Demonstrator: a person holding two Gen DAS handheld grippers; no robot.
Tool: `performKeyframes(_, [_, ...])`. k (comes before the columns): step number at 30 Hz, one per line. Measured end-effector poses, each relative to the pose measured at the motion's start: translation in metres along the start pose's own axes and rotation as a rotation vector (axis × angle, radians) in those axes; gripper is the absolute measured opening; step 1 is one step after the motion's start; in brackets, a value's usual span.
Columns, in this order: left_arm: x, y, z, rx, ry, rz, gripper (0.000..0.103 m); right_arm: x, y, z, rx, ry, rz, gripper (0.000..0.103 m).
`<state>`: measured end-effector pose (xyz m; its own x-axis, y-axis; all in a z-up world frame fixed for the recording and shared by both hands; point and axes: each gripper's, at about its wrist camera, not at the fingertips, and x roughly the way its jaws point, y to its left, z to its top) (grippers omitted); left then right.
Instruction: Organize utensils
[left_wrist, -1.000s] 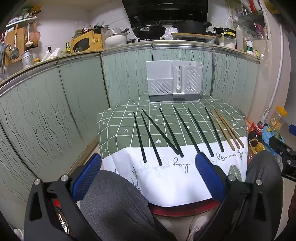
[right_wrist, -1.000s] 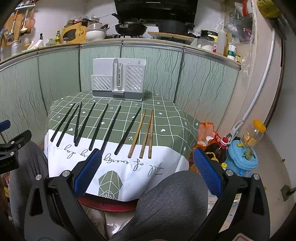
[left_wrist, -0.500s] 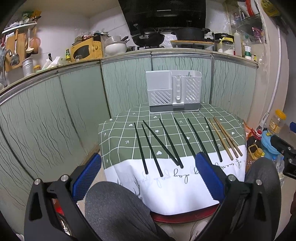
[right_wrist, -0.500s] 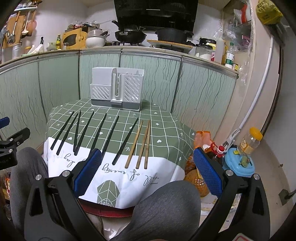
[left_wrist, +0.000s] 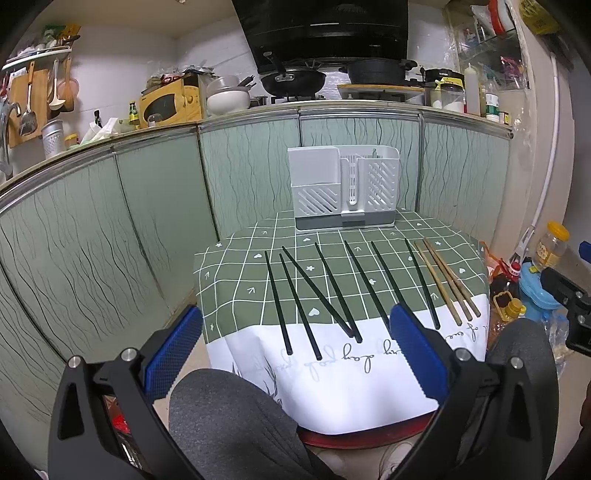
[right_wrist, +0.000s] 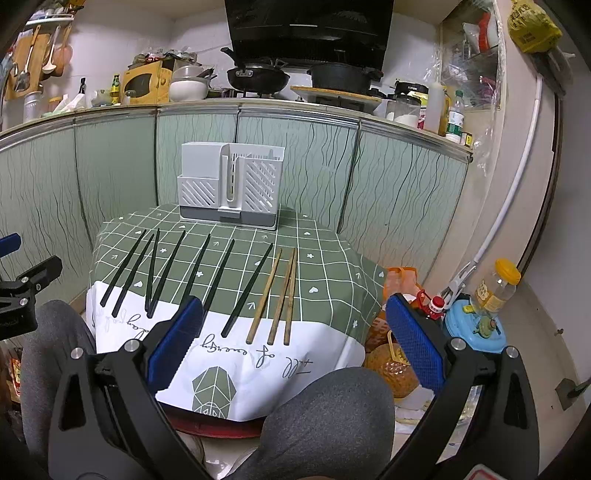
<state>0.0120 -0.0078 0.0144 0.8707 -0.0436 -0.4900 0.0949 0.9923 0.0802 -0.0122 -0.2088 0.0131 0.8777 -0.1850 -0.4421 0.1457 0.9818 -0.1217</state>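
Observation:
Several black chopsticks (left_wrist: 332, 288) and three brown wooden chopsticks (left_wrist: 447, 282) lie side by side on a small table with a green checked cloth (left_wrist: 236, 280). A white slotted utensil holder (left_wrist: 343, 192) stands at the table's far edge. My left gripper (left_wrist: 295, 347) is open and empty, held low in front of the table above my knees. My right gripper (right_wrist: 293, 334) is open and empty, also short of the table. In the right wrist view the black chopsticks (right_wrist: 192, 273), wooden chopsticks (right_wrist: 280, 295) and holder (right_wrist: 231, 184) show too.
Green kitchen cabinets (left_wrist: 110, 221) curve behind the table, with pans and jars on the counter. Bottles, a blue lidded container (right_wrist: 476, 326) and an orange bag (right_wrist: 391, 365) stand on the floor right of the table. My grey-clad knees (left_wrist: 229, 417) are below the grippers.
Both grippers have risen and tilted up slightly, so the table and holder sit lower in view. Both stay open and empty.

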Motion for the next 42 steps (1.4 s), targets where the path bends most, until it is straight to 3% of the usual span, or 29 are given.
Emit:
performKeyframes(18, [0.013,0.0,0.004,0.004,0.02,0.002,0.099,0.015,-0.001,0.011,-0.01,0.013,-0.002,0.095])
performKeyframes(29, [0.013,0.007,0.033,0.038,-0.049,0.085,0.099,0.019,0.003,0.044,-0.03,-0.036,-0.005,0.095])
performKeyframes(35, [0.014,-0.001,0.03,0.105,-0.062,0.082,0.099,0.025,0.003,0.037,-0.014,-0.007,-0.005,0.095])
performKeyframes(39, [0.024,0.005,0.023,0.08,-0.055,0.082,0.099,0.034,-0.005,0.027,0.02,0.027,0.006,0.095])
performKeyframes(42, [0.038,0.013,0.017,0.04,-0.015,0.033,0.099,0.043,-0.016,0.019,0.066,0.039,0.009,0.095])
